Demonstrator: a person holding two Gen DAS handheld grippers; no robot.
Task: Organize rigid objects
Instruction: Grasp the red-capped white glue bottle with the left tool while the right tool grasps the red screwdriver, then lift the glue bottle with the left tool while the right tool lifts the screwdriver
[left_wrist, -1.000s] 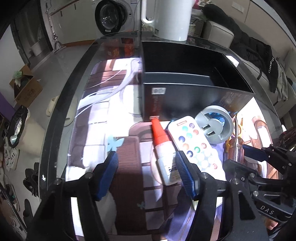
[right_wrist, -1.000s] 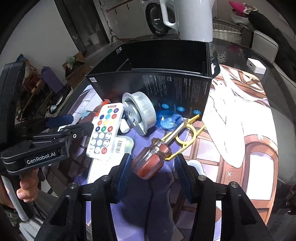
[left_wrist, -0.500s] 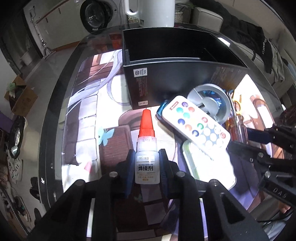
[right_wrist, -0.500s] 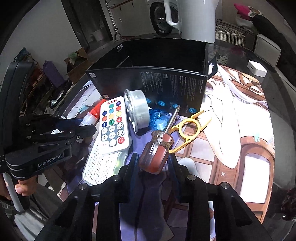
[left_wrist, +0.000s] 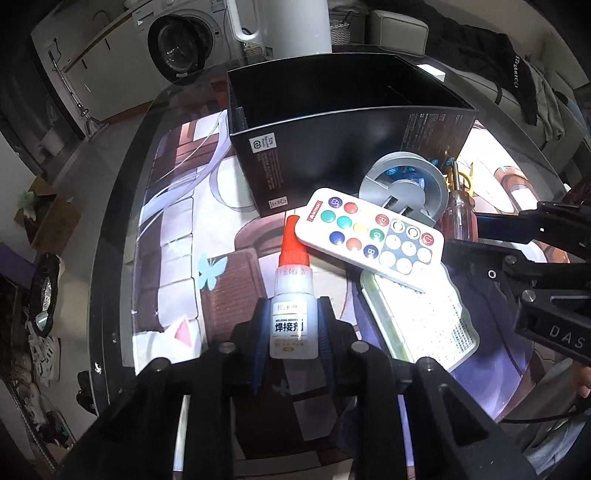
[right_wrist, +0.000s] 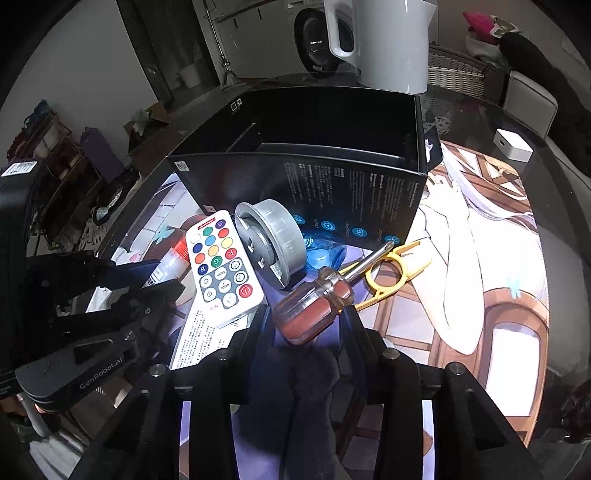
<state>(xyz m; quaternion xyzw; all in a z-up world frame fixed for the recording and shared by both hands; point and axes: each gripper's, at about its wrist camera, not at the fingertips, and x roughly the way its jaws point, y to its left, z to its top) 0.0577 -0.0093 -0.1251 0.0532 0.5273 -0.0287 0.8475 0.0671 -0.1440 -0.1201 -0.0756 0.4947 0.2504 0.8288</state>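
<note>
The left gripper (left_wrist: 293, 332) is clamped on a glue bottle (left_wrist: 293, 314), its fingers pressed against both sides of the white body, the orange cap pointing away toward the black box (left_wrist: 351, 147). The bottle sits right at the fingertips, just left of the remote control (left_wrist: 369, 232), which lies tilted across a flat white packet (left_wrist: 417, 317). The right gripper (right_wrist: 306, 325) is clamped on the screwdriver (right_wrist: 314, 306) by its red-brown handle (the metal shaft reaches forward over the yellow plastic tool (right_wrist: 388, 273)). Just left of the handle are the remote and a grey metal spool (right_wrist: 273, 240), which leans against the box's near wall. All of it rests on a printed mat (right_wrist: 480, 277).
</note>
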